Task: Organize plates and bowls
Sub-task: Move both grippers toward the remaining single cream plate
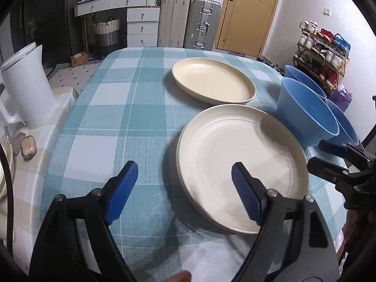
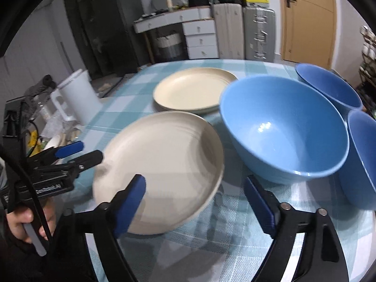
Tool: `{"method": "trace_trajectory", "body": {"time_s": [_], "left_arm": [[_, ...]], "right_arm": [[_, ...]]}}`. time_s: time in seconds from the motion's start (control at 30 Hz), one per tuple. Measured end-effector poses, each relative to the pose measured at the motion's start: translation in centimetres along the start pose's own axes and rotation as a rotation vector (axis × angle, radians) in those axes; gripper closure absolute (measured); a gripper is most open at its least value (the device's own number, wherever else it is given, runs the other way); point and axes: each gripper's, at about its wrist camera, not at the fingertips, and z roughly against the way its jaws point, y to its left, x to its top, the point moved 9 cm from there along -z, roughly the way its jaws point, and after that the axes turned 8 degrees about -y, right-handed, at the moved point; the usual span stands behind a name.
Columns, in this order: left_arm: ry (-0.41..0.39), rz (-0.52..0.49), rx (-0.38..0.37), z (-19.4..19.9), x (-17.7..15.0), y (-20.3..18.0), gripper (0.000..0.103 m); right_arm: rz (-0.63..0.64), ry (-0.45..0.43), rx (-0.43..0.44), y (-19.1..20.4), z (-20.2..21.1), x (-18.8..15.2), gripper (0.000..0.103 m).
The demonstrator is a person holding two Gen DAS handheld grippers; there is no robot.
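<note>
Left wrist view: left gripper point(image 1: 184, 189) and right gripper point(image 2: 195, 202) spread wide, empty, above the near plate point(image 1: 242, 164), seemingly released for stacking.

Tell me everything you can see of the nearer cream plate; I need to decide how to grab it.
The nearer cream plate is round and off-white with a matte, plastic-like look, a low raised rim and faint concentric rings inside. It is empty and appears to lie flat on the checked tablecloth, in front of a second cream plate and beside the blue bowls, apparently apart from both. Nothing grips it: the left gripper and right gripper stand open.
</note>
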Motion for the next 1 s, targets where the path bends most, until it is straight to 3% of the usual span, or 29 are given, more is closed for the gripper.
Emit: {"method": "trace_trajectory", "body": {"time_s": [0.1, 0.17, 0.63, 1.0], "left_arm": [[-0.02, -0.006, 0.007, 0.7, 0.8, -0.5, 0.013], [-0.032, -0.008, 0.005, 1.1, 1.4, -0.8, 0.001], [-0.071, 0.083, -0.013, 3.1, 7.7, 0.0, 0.001], [-0.134, 0.078, 0.046, 4.0, 12.8, 1.6, 0.001]], "right_arm": [[0.019, -0.027, 0.022, 0.6, 0.9, 0.9, 0.004], [0.026, -0.059, 0.037, 1.3, 1.6, 2.2, 0.001], [0.029, -0.18, 0.076, 0.7, 5.7, 10.6, 0.001], [0.017, -0.233, 0.06, -2.2, 8.2, 15.2, 0.001]]}}
